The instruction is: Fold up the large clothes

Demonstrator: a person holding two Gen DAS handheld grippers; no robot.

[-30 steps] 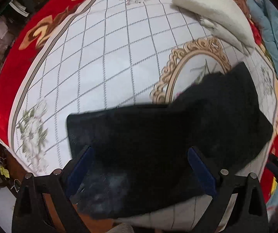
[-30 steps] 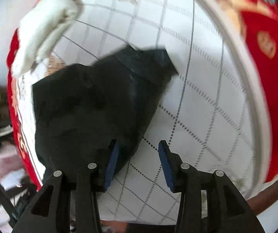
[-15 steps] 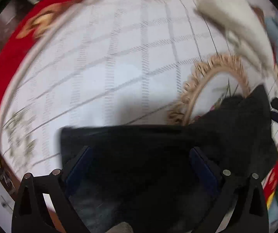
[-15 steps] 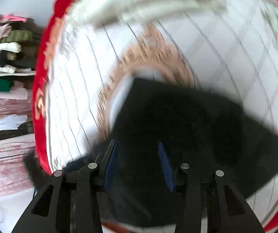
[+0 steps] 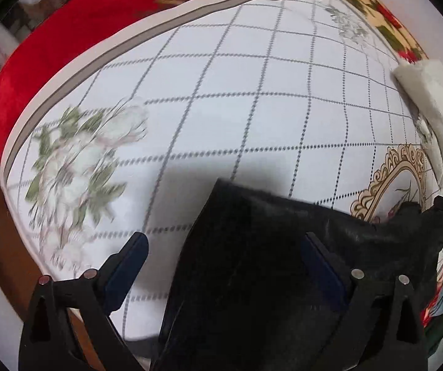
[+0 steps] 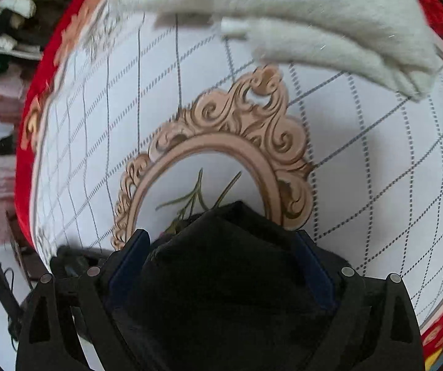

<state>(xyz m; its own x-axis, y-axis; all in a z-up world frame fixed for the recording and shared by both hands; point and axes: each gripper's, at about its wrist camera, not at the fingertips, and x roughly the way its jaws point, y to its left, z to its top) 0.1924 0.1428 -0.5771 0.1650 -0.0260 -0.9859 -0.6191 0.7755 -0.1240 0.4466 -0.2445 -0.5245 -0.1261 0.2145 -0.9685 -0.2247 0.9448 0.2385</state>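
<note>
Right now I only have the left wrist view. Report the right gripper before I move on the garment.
Observer: The right gripper stands open. Its jaws have just been opening, and the black garment is bunched between them; the pads do not seem to press on it.
Operator: Tell me what lies beyond its tip.
Observer: The garment's point covers the lower part of the oval frame print.
Operator: Now past that.
Observer: The white fluffy garment lies across the bedcover beyond the print, apart from the black one.
</note>
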